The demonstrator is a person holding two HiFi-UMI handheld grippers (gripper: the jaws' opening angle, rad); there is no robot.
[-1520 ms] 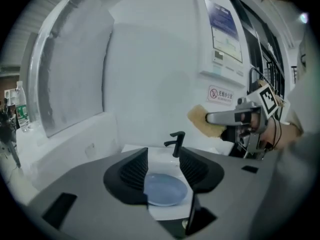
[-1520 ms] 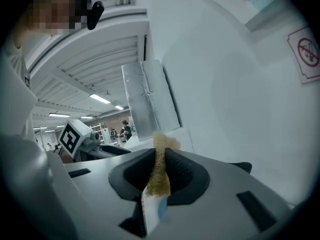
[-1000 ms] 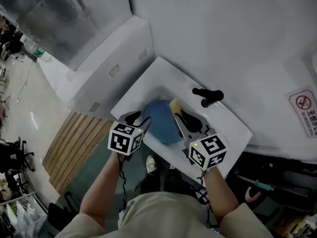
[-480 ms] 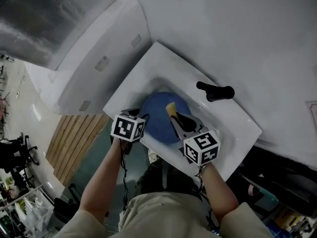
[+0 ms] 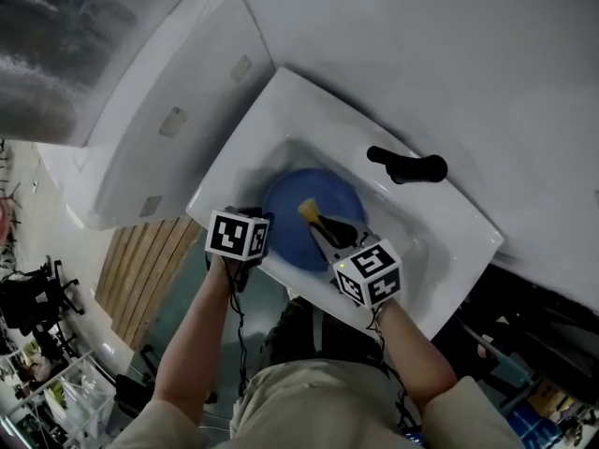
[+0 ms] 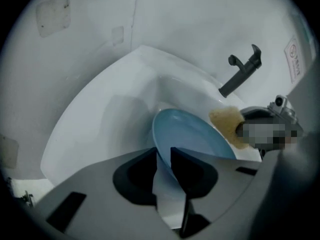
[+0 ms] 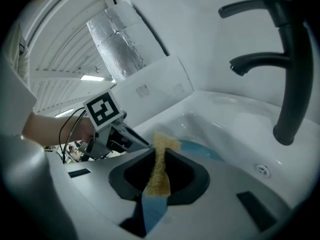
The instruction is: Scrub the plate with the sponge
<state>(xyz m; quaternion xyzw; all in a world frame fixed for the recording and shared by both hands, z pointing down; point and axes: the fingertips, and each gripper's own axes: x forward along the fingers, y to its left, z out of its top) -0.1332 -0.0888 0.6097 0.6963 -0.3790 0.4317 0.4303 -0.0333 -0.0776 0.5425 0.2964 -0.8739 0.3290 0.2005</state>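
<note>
- The left gripper point(image 6: 162, 156) has just been closing its jaws. Now they pinch the near edge of the round blue plate point(image 6: 192, 134).
- The right gripper point(image 7: 159, 154) squeezes its jaws tight on the thin yellow sponge point(image 7: 162, 143). The sponge's end sticks out past the tips.
- The plate sits down in the bowl of the white sink point(image 5: 309, 101), in front of the black tap point(image 5: 407, 166).
- The sponge's end is over the middle of the plate. I cannot tell if it touches yet.
- I think the scrubbing is about to start. The left gripper should hold the plate still so it does not slide.
- The sponge should press down softly and rub round and round, from the middle out to the edge.
- Pushing too hard could pop the plate out of the pinch or bump the tap.
- The plate looks smooth, plain and light blue, with a low rim. I see no food bits on it.
- The sponge looks rough and full of little holes, squashed flat where it is held.
</note>
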